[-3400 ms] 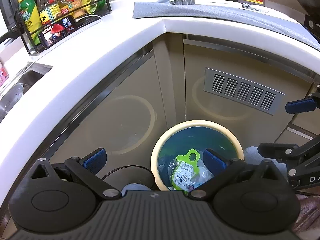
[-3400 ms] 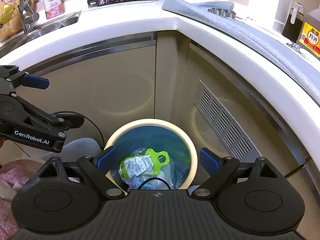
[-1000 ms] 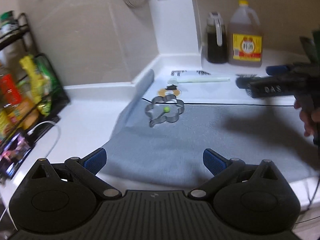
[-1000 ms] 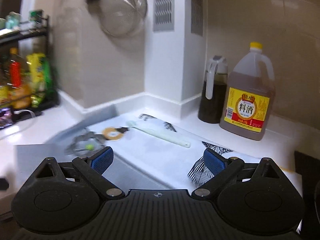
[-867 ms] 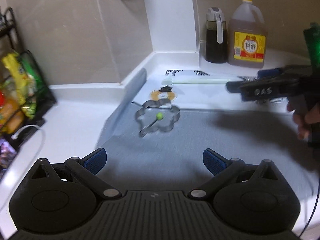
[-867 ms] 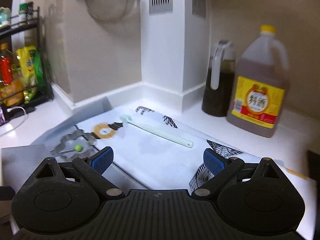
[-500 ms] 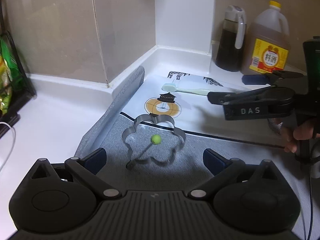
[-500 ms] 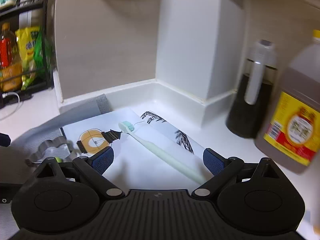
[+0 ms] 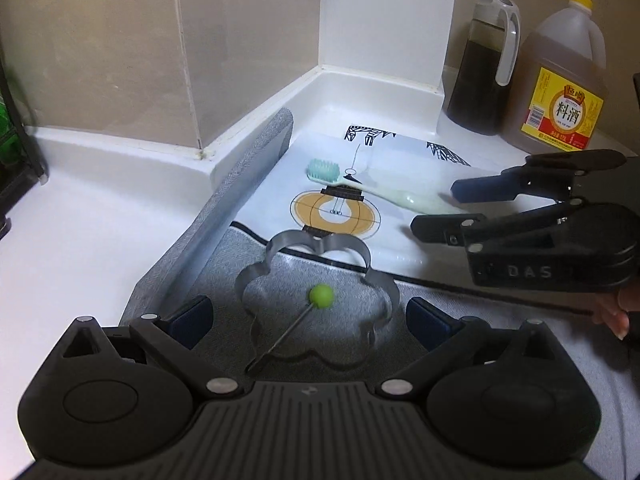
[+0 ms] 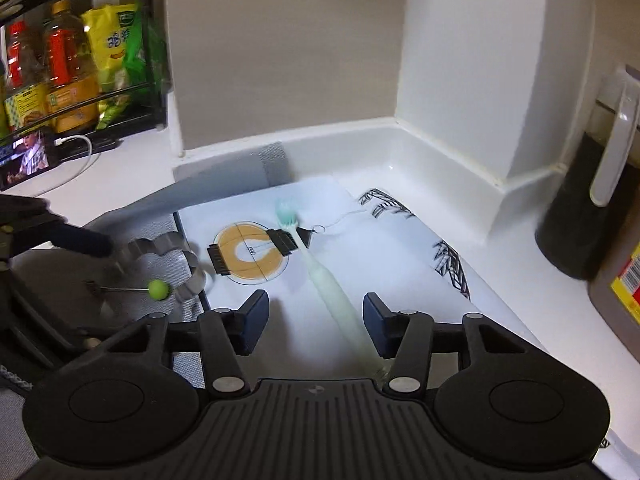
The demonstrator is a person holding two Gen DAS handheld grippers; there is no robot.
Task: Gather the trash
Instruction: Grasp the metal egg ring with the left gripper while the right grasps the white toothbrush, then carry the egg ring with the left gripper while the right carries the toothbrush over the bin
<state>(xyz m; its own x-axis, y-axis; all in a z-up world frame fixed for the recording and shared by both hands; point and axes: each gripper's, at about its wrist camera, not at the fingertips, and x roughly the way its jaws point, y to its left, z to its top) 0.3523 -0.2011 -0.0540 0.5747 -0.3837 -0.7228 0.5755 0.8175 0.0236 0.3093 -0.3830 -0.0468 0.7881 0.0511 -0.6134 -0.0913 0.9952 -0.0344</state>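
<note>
So both tools are coming up off the bin on the floor and I'm now working over the surface corner again, which means the last bit of trash is dropped and I'm lining up the next pickups. The right tool is closing in on the toothbrush, which is lying on the white printed sheet with its bristles at the far end; the jaws are standing wide with the handle sitting between them, not touching yet as far as I can tell. The left tool is also spread wide and holding nothing, dropping in over the flower-shaped metal ring with the green-tipped pick lying inside it on the grey mat. Guessing the toothbrush is getting grabbed first, ring after
</note>
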